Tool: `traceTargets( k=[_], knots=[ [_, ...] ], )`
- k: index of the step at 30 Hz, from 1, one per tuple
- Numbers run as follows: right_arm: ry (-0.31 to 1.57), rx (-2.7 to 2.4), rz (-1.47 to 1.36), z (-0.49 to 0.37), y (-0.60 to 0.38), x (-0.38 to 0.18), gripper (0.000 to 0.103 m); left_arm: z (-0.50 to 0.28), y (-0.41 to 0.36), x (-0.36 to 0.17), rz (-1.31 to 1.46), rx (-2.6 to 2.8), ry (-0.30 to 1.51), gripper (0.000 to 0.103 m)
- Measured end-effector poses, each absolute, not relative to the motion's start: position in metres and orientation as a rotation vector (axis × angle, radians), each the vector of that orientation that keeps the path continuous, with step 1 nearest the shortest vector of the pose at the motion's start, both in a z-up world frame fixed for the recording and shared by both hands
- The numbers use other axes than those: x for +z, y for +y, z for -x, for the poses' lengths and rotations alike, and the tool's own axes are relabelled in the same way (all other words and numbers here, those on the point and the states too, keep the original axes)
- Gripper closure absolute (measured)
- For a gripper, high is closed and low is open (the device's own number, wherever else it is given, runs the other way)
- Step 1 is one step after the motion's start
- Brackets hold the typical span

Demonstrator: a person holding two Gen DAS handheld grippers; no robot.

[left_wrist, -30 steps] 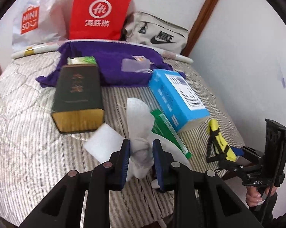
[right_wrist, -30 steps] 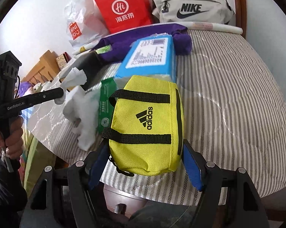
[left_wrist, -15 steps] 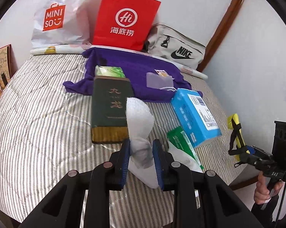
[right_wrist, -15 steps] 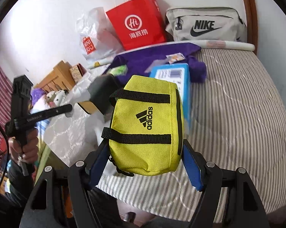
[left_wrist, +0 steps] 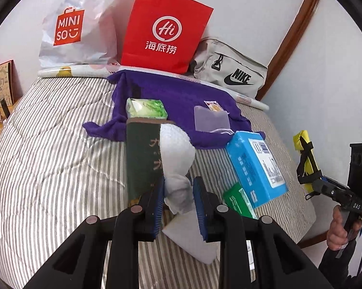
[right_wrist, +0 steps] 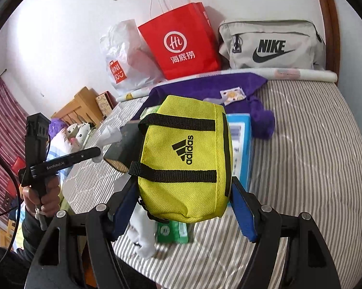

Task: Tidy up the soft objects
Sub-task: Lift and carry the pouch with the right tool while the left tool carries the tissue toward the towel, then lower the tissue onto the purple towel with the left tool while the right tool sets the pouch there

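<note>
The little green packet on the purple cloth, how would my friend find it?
Find the red bag at the bed's far end, then the purple cloth before it. On the cloth's left edge, behind the dark box, lies the green packet: leafy, pale green, soft-looking.

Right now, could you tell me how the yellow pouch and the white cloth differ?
The yellow pouch is a stuffed, boxy bag with black straps; the white cloth is plain and crumpled. The right gripper spans the pouch with wide jaws; the left gripper pinches the cloth narrowly. Both are held above the bed.

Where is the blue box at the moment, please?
In the left wrist view, the blue box lies right of centre on the bed, between purple cloth and green packet.
</note>
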State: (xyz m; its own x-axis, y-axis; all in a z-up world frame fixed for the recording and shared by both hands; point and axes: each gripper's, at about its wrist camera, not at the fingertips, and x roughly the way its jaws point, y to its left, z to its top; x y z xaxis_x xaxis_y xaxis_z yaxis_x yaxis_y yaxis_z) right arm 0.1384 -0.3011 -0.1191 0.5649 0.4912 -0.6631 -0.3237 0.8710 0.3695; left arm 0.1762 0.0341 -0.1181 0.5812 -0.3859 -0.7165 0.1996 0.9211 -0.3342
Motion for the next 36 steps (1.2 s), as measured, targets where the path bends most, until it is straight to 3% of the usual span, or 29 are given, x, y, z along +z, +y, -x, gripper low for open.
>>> traceTargets(
  k=[20, 36],
  knots=[
    [0.793, 0.435, -0.132, -0.215, -0.285, -0.1, 0.03, -0.241, 0.033, -0.107, 0.214, -0.334, 0.874, 0.08],
    [0.835, 0.347, -0.069, -0.323, -0.278, -0.098, 0.03, -0.343, 0.027, -0.117, 0.233, -0.334, 0.951, 0.08]
  ],
)
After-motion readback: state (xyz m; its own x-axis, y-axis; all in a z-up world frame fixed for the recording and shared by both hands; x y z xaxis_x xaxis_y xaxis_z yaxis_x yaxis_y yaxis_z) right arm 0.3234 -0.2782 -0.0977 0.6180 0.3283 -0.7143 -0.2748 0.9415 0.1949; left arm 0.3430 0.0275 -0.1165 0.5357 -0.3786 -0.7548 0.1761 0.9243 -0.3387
